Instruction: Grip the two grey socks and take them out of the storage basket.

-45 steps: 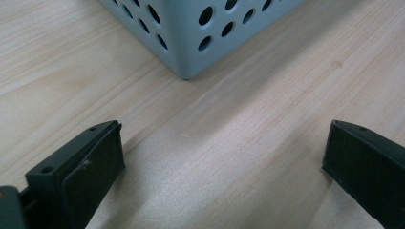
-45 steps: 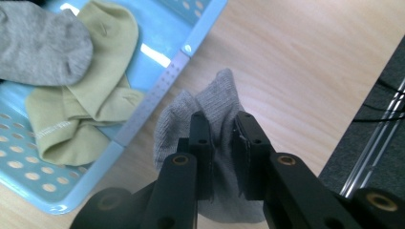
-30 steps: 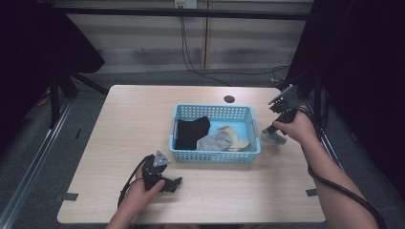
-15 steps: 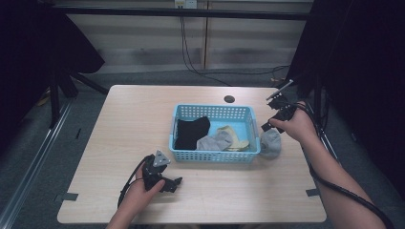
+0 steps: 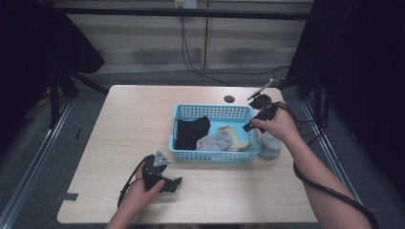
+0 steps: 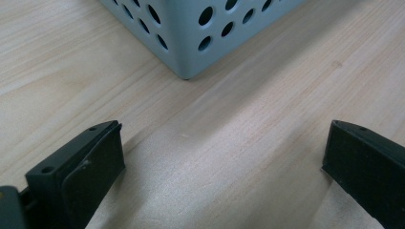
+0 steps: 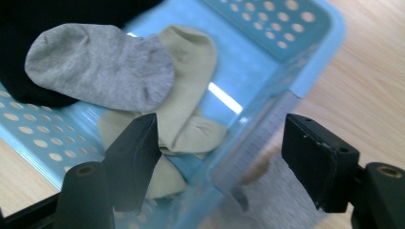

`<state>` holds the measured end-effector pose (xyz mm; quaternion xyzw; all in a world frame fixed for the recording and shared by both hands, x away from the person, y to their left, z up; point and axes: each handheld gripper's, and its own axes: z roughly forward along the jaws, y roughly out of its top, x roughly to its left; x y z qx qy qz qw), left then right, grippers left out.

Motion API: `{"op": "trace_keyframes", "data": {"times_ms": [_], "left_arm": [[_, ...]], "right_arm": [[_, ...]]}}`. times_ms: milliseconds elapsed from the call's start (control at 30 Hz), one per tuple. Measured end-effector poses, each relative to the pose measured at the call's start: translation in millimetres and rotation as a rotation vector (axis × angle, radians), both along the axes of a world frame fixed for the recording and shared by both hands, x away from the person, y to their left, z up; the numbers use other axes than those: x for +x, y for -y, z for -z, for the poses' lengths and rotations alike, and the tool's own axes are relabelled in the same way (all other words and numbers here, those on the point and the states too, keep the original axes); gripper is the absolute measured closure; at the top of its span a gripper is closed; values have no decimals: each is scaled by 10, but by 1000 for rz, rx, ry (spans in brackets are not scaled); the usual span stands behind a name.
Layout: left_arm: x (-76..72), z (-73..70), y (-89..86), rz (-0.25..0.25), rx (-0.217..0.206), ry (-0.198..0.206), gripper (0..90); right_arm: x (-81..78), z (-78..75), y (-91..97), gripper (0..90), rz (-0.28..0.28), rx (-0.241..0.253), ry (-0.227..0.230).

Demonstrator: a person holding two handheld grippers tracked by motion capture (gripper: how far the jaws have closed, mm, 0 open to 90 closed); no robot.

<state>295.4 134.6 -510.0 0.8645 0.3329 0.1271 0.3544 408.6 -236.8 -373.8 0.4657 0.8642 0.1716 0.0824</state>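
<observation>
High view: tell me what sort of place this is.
Probably a lab recording bay: a bare wooden table ringed by black curtains, metal frame rails on the floor, cables trailing behind.

We count one blue basket (image 5: 215, 155) on the table (image 5: 119, 124). Inside the basket lie three socks: one black (image 5: 191, 132), one grey (image 5: 215, 141), one beige (image 5: 234, 137). One more grey sock (image 5: 270, 145) lies just outside the basket's right wall.

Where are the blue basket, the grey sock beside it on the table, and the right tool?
blue basket (image 5: 214, 155), high view, near wall
grey sock (image 5: 270, 147), high view, its middle
right tool (image 7: 217, 143), right gripper view, between its jaws
</observation>
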Motion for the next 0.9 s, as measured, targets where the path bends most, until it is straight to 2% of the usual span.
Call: {"op": "trace_keyframes", "data": {"times_ms": [400,567,767,900], "left_arm": [[0,2,1,-1,-2,2,0],[0,2,1,-1,-2,2,0],[0,3,1,0,-2,2,0],[0,4,1,-1,-3,3,0]], "right_arm": [[34,188,-338,270,-48,23,-16],[43,251,-436,283,-74,34,-6],[51,414,-668,294,-108,36,-23],[60,538,-775,361,-148,25,-42]]}}
